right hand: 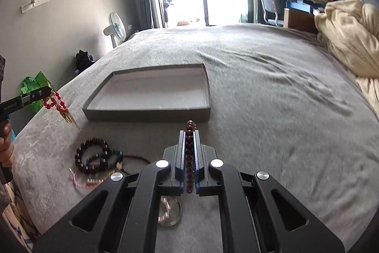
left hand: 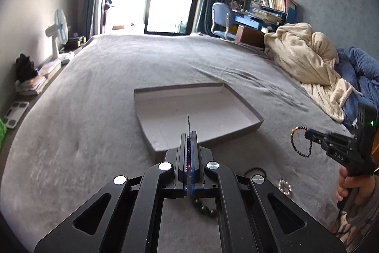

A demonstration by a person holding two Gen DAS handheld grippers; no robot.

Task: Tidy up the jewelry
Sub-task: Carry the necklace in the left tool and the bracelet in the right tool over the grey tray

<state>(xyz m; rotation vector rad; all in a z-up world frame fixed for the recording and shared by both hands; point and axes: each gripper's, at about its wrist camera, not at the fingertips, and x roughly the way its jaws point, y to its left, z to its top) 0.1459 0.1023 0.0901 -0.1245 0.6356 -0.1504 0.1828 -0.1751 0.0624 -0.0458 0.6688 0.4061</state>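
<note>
A: Left gripper (left hand: 188,134) status?

B: Clenched, lower centre of the left wrist view. Red bead piece with a gold tassel (right hand: 60,108) pinched between the pads, seen edge-on there. Right wrist view shows it better: it dangles at the left edge of the frame, clear of the bed (left hand: 94,91).

A: Right gripper (right hand: 189,134)?

B: Also clamped, lower centre of its own view, with a dark bead bracelet (right hand: 189,153) running along between the fingers. In the left view that bracelet (left hand: 299,141) hangs as a loop at the right edge, off the sheet. A hand (left hand: 350,184) holds the gripper's handle below it.

A: Box?

B: Shallow grey box (left hand: 151,96), open top, mid-frame in both views, resting on the bed. Interior looks bare (white floor, blurred).

A: Rest of the jewelry?

B: Pile on the sheet, lower left of the right view: a chunky dark bead bracelet (right hand: 91,155), a darker one with a teal glint (right hand: 113,157) touching it, a pink cord (right hand: 79,183) at the near edge. A round silvery piece (right hand: 169,212) sits under the right gripper's frame. Left view also shows a small pearl ring-shaped piece (left hand: 285,186), lower right.
</note>
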